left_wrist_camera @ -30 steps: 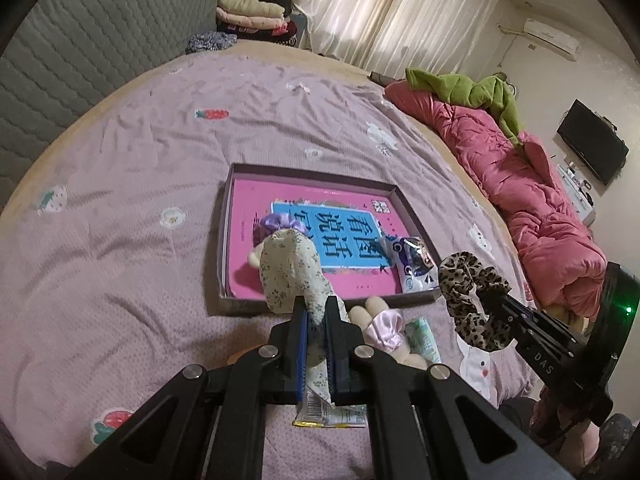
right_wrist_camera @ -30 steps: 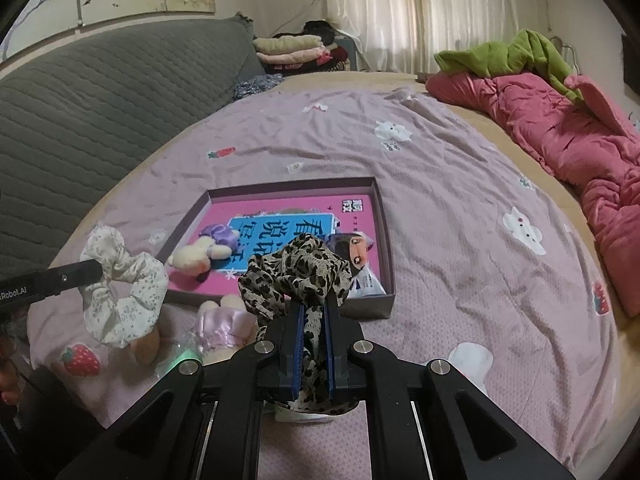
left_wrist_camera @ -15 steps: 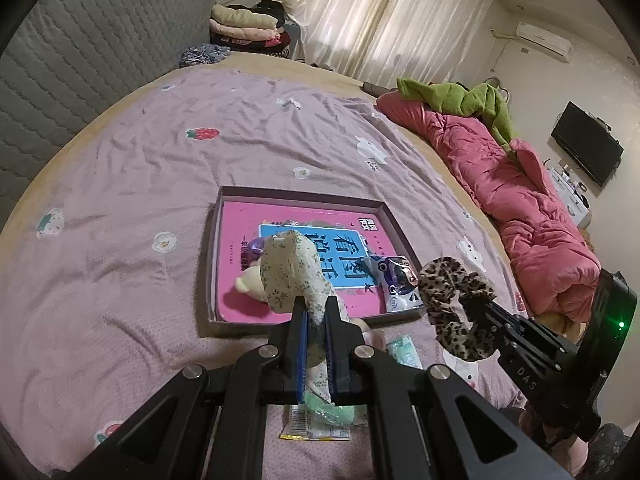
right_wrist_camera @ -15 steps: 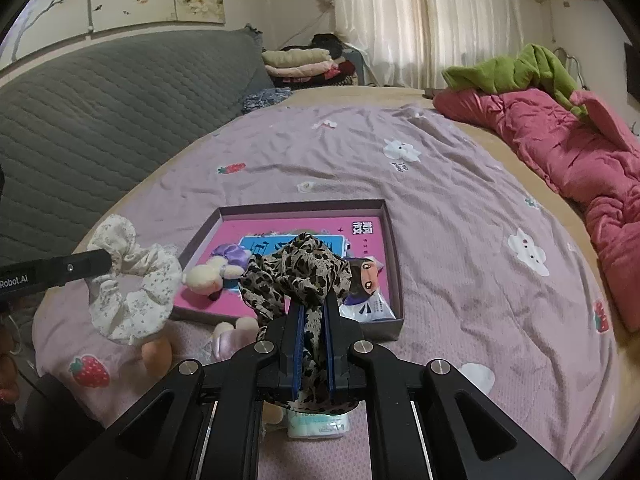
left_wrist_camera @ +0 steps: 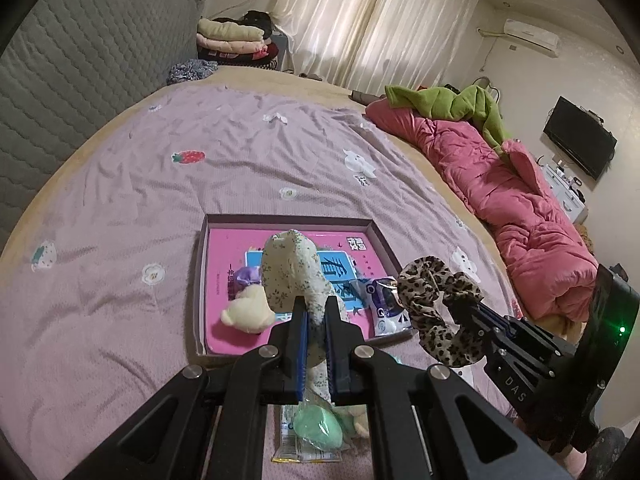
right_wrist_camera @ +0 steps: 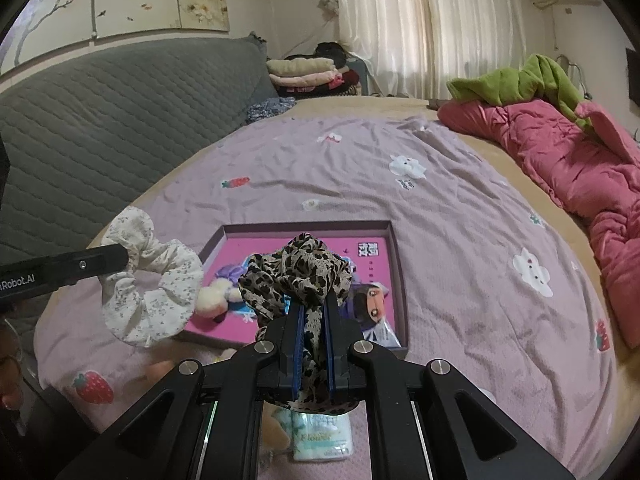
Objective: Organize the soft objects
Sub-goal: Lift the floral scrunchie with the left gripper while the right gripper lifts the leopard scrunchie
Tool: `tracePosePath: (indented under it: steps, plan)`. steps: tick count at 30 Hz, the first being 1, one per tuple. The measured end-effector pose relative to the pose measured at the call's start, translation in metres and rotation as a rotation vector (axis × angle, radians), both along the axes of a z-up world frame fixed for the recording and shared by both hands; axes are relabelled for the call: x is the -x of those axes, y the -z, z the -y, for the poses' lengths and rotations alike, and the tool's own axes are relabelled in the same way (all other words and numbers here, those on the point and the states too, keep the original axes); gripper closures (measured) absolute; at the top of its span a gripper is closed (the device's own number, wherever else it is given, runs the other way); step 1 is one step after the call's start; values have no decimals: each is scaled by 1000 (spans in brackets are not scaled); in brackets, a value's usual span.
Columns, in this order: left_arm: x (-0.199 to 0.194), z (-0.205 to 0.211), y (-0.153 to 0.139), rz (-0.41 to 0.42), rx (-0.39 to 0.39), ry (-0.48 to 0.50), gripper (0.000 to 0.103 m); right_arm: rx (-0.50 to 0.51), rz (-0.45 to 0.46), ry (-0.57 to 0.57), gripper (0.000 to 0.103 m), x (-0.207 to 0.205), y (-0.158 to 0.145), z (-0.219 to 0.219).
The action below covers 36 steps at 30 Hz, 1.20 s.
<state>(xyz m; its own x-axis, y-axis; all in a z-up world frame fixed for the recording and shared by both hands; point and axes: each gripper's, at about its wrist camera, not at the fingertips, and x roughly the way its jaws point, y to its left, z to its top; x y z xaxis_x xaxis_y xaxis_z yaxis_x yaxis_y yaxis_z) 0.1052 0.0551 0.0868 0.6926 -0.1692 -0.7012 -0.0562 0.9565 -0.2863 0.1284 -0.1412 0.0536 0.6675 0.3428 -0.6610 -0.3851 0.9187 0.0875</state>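
My left gripper [left_wrist_camera: 315,307] is shut on a cream floral scrunchie [left_wrist_camera: 290,268], held in the air in front of a shallow box [left_wrist_camera: 288,222] with a pink book in it. From the right wrist view the same scrunchie [right_wrist_camera: 154,280] hangs at the left. My right gripper [right_wrist_camera: 313,303] is shut on a leopard-print scrunchie [right_wrist_camera: 296,276], which shows at the right in the left wrist view as the leopard scrunchie [left_wrist_camera: 438,312]. Inside the box lie a small cream plush with a purple bow [left_wrist_camera: 246,310] and a doll packet [left_wrist_camera: 386,312].
The box sits on a purple patterned bedsheet [left_wrist_camera: 160,200]. Below my grippers lie a mint-green packet [left_wrist_camera: 318,436] and a tissue pack [right_wrist_camera: 322,436]. A pink duvet [left_wrist_camera: 512,200] fills the bed's right side; a grey padded headboard [right_wrist_camera: 100,120] stands at the left.
Both grippers have risen and drawn back a little with their scrunchies, so the box and the loose items on the sheet sit lower and farther in view. Both grips are unchanged.
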Motion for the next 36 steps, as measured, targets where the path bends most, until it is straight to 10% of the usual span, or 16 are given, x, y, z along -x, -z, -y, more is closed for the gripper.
tracePosePath:
  steps: [36]
  plan:
    - [-41,-1,18,-29,-12,-19,96,-17,2,-16,94,-38,-1,-23]
